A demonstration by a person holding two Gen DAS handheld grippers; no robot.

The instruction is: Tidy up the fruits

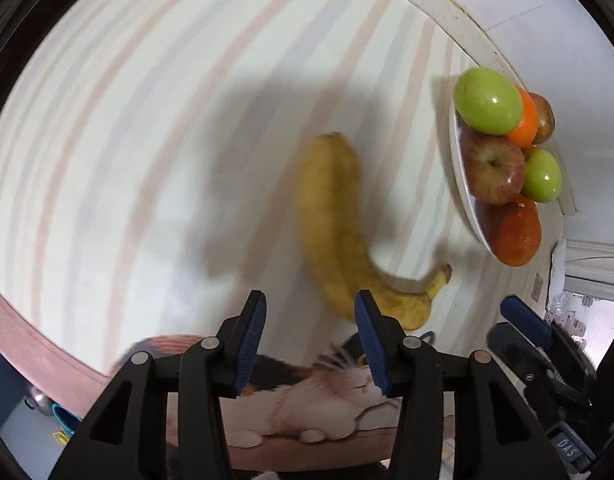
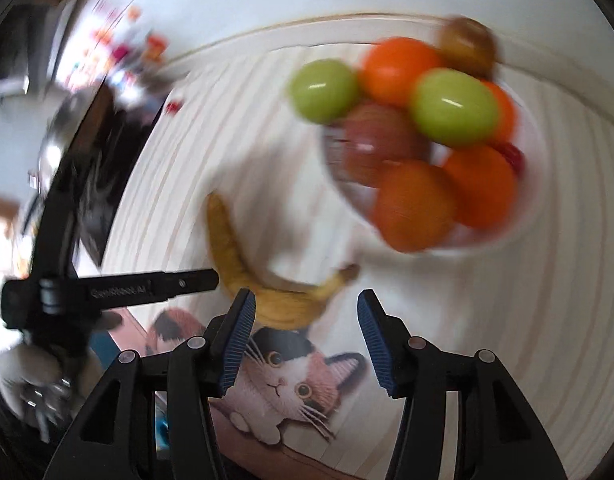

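Note:
A yellow banana (image 1: 335,224) lies on the striped cloth, just ahead of my left gripper (image 1: 311,304), which is open and empty. The banana also shows in the right wrist view (image 2: 267,292), close in front of my right gripper (image 2: 305,304), also open and empty. A white plate (image 1: 461,184) to the right holds green apples (image 1: 489,100), a red apple (image 1: 493,172) and oranges (image 1: 515,232). The plate (image 2: 487,240) of fruit is blurred in the right wrist view. The right gripper's blue finger (image 1: 525,318) shows at the left view's right edge.
The table carries a pale striped cloth (image 1: 147,140) with a cat picture (image 2: 283,384) at its near edge. A white wall and skirting (image 1: 447,8) run behind the plate. The left gripper's body (image 2: 107,292) crosses the right view's left side. Clutter lies far left.

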